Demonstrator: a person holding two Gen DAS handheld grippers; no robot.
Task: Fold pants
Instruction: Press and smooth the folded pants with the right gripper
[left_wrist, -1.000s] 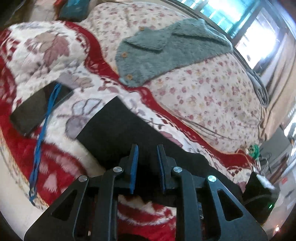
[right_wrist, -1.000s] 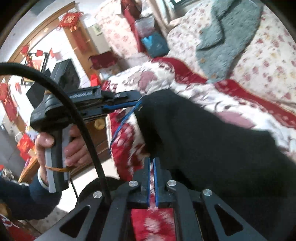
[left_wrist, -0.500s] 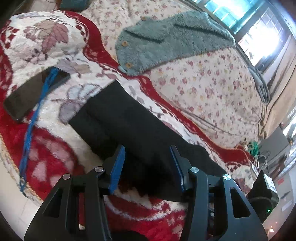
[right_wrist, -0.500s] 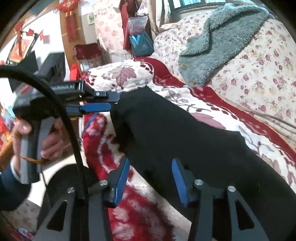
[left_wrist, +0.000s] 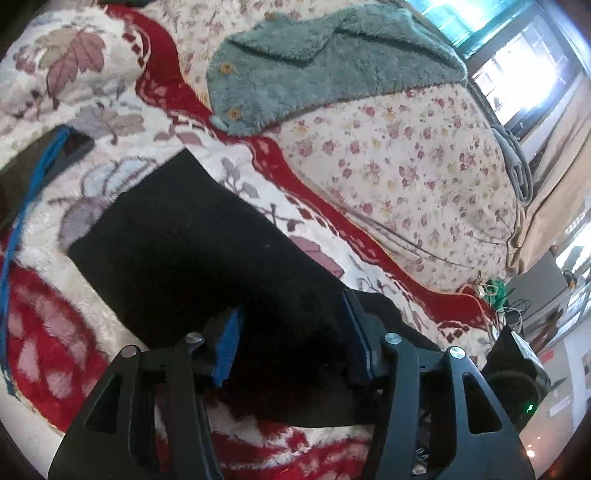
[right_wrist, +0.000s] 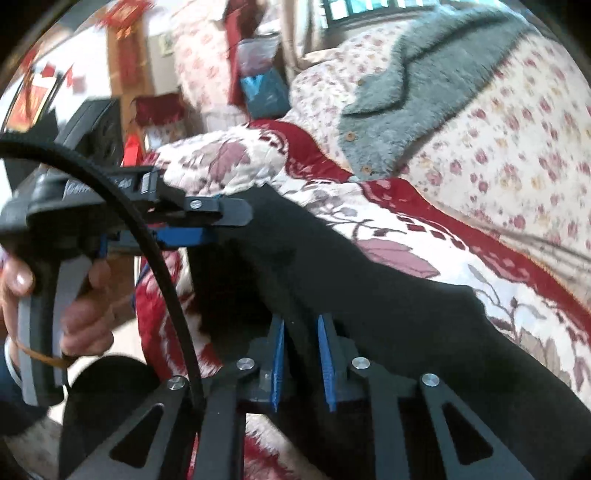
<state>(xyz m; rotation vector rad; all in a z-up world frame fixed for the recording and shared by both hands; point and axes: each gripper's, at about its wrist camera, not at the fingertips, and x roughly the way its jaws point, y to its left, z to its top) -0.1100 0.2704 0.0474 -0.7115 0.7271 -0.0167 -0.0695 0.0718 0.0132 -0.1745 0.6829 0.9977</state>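
The black pants (left_wrist: 207, 243) lie folded lengthwise on a red and white floral blanket (left_wrist: 44, 332). My left gripper (left_wrist: 291, 317) is open, its blue pads straddling the near edge of the pants. In the right wrist view the pants (right_wrist: 369, 295) run diagonally. My right gripper (right_wrist: 301, 332) has its jaws partly closed, a narrow gap between the blue pads, with black cloth in that gap. The left gripper (right_wrist: 218, 225) shows there at the pants' far end, held by a hand (right_wrist: 85, 314).
A grey-green fluffy cardigan (left_wrist: 317, 70) lies on the flowered quilt (left_wrist: 406, 166) behind the pants. A dark flat object with a blue strap (left_wrist: 40, 173) lies at the left. Cables and a device (left_wrist: 517, 362) sit at the right. The bed edge is near.
Both grippers opened from shut and let the pants go. The left has moved in over the pants. The right jaws have since narrowed again around the pants edge.
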